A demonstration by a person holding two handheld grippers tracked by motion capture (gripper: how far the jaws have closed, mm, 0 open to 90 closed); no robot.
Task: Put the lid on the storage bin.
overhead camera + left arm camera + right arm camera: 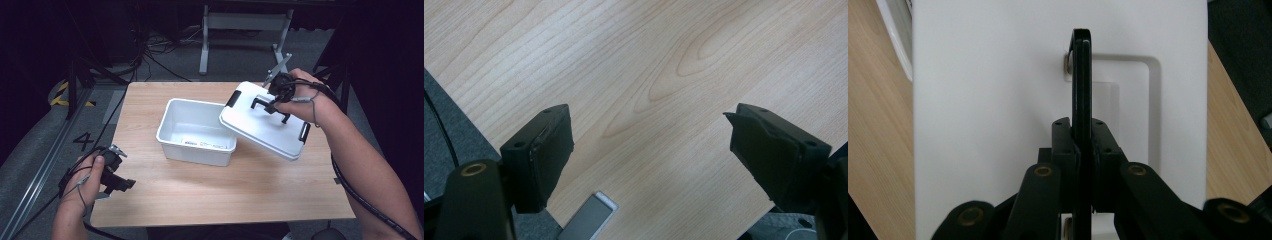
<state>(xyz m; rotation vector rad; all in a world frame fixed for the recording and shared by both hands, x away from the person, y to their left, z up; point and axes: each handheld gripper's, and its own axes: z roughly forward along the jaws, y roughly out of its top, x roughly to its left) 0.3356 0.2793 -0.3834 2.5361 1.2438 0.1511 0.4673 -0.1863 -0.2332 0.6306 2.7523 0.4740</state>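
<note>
A: Start with the biggest thing. How much room is there?

B: The wooden table (200,190) has bare top along its whole near half. The left gripper (116,181) hangs over the near left corner, and in the left gripper view the table's edge runs just below and beside its jaws, with dark floor (454,120) past it and a small grey metal plate (589,220) under the edge.

A: And the left tongs themselves?

B: Spread wide, nothing between them, only wood grain.

A: Next largest?

B: The white storage bin (196,131), open, well ahead and to the right of the left gripper, at mid-table. Bare wood lies all round it except on its right.

A: What is there?

B: The white lid (260,125), tilted, its lower left corner over the bin's right rim. It has black latches (233,98) at its ends. The right gripper (272,106) sits above the lid's middle.

A: Its state?

B: Clamped narrow on the lid's black handle (1081,90); the right gripper view shows the handle upright and pinched between the jaws, over a recessed pocket in the lid.

A: Room on that side?

B: The lid's right end lies near the table's right edge.

A: Any writing?

B: A white label (209,143) on the bin's floor, its print too small to read. A "4" (83,141) is marked on the floor, left of the table.
</note>
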